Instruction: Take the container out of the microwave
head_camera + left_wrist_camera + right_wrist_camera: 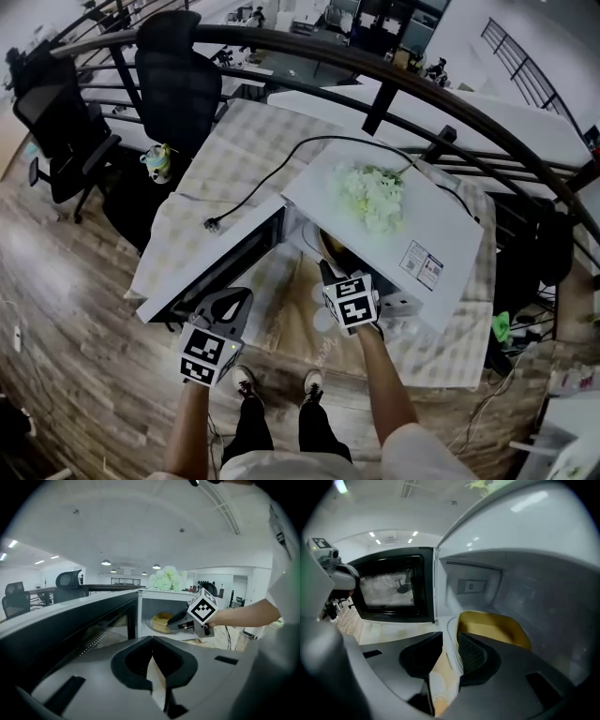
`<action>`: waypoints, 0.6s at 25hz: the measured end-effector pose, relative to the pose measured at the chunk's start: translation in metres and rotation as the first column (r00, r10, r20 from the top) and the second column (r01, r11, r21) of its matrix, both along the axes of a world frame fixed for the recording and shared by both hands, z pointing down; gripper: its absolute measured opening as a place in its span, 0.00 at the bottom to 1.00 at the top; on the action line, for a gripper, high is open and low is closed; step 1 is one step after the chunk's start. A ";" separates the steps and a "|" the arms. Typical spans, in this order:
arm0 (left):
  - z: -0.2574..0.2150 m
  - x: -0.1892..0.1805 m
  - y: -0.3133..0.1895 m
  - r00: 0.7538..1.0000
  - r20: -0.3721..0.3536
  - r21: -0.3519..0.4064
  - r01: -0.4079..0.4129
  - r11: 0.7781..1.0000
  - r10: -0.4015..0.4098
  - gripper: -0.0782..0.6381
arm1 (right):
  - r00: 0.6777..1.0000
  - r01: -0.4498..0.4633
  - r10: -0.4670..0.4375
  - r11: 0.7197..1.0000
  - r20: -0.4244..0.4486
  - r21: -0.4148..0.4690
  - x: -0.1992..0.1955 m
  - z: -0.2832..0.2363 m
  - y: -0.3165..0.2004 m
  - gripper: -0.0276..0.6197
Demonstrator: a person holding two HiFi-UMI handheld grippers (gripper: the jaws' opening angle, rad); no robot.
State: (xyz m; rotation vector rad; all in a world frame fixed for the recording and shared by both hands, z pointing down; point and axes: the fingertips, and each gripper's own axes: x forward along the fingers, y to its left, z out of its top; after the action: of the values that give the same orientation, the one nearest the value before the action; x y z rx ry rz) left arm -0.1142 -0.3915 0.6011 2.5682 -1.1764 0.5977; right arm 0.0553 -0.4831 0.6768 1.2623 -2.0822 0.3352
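Yellow, the container (494, 623) sat inside the white microwave (441, 234) on its turntable (450, 620), with the door (216, 262) swung wide to the left. The right gripper (450, 637) reached into the cavity. Its fingers were a little apart and pinched nothing, the turntable's rim showed in the gap, and the container's near edge lay just beyond the right-hand finger. The left gripper (152, 641) hung outside beside the open door, its fingers pressed together at the tips on nothing. Pale flowers (370, 197) lay on the microwave's top, and a checked cloth covered the counter (234, 141).
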 end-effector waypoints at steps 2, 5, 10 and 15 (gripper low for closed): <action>0.005 0.000 -0.001 1.000 0.003 -0.006 -0.006 1.000 0.006 0.13 | 0.997 0.023 -0.022 1.000 -0.068 0.018 -0.001 0.004 -0.007 0.23; 0.011 0.000 -0.001 1.000 -0.009 -0.026 -0.009 1.000 0.009 0.13 | 0.987 0.058 -0.052 0.998 -0.151 0.036 -0.005 0.004 -0.013 0.23; 0.012 0.006 -0.002 0.999 -0.015 -0.022 -0.036 0.999 0.035 0.13 | 0.976 0.066 -0.053 0.996 -0.213 0.055 -0.002 0.002 -0.023 0.23; 0.016 0.010 -0.002 0.998 -0.014 -0.032 -0.059 0.998 0.058 0.13 | 0.933 0.106 -0.092 0.994 -0.349 0.022 0.004 0.015 -0.028 0.24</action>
State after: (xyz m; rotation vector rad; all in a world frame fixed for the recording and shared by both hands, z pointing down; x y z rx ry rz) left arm -0.1045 -0.3935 0.6170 2.5835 -1.0821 0.6063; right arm 0.0590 -0.5112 0.6923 1.1402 -1.8463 0.0193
